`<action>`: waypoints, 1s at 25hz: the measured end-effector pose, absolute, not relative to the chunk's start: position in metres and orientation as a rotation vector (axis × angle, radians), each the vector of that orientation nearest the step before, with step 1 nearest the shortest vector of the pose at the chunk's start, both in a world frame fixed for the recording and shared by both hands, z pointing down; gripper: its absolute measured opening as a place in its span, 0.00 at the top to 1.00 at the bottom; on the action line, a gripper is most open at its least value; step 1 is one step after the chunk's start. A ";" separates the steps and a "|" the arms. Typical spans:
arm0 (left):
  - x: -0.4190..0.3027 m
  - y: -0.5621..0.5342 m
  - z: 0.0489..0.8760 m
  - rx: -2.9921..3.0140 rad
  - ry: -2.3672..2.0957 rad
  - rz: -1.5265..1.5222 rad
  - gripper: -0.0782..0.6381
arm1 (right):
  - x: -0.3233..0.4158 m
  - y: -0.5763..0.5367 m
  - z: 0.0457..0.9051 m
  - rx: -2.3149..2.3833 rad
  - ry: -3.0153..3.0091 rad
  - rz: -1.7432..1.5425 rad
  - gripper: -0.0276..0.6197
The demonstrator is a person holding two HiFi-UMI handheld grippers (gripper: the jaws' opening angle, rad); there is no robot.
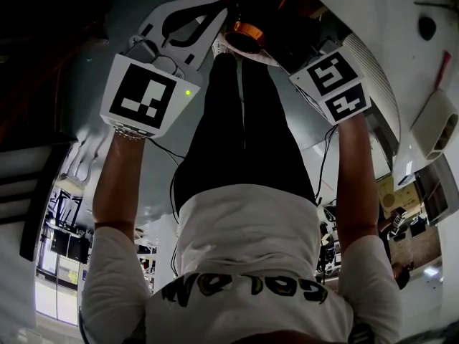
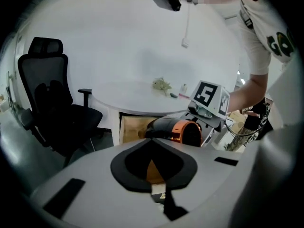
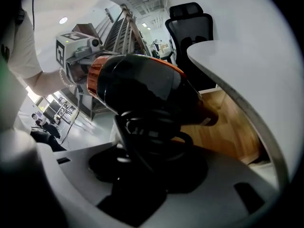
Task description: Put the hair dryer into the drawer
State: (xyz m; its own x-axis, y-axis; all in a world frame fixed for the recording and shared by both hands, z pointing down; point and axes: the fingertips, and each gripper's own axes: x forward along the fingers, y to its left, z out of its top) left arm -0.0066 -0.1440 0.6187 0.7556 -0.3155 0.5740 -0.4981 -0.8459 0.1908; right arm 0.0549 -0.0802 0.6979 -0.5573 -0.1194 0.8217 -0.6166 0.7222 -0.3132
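Your hair dryer [image 3: 142,87] is held in front of the open drawer [image 3: 230,127].
The hair dryer is shiny black with an orange ring at its back end. Its black cord is wound round the handle, where your right gripper [image 3: 149,146] grips it. Its nose points at the drawer, which is pulled out under the white worktop [image 3: 247,56] and has a wooden bottom.

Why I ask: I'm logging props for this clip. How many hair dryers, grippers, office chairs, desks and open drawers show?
hair dryer: 1
grippers: 2, the left gripper and the right gripper
office chair: 1
desk: 1
drawer, open: 1
Total: 6
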 end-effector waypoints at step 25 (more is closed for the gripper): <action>-0.012 -0.166 0.679 2.629 -0.463 1.279 0.88 | 0.066 -0.136 0.772 0.635 -1.676 0.535 0.57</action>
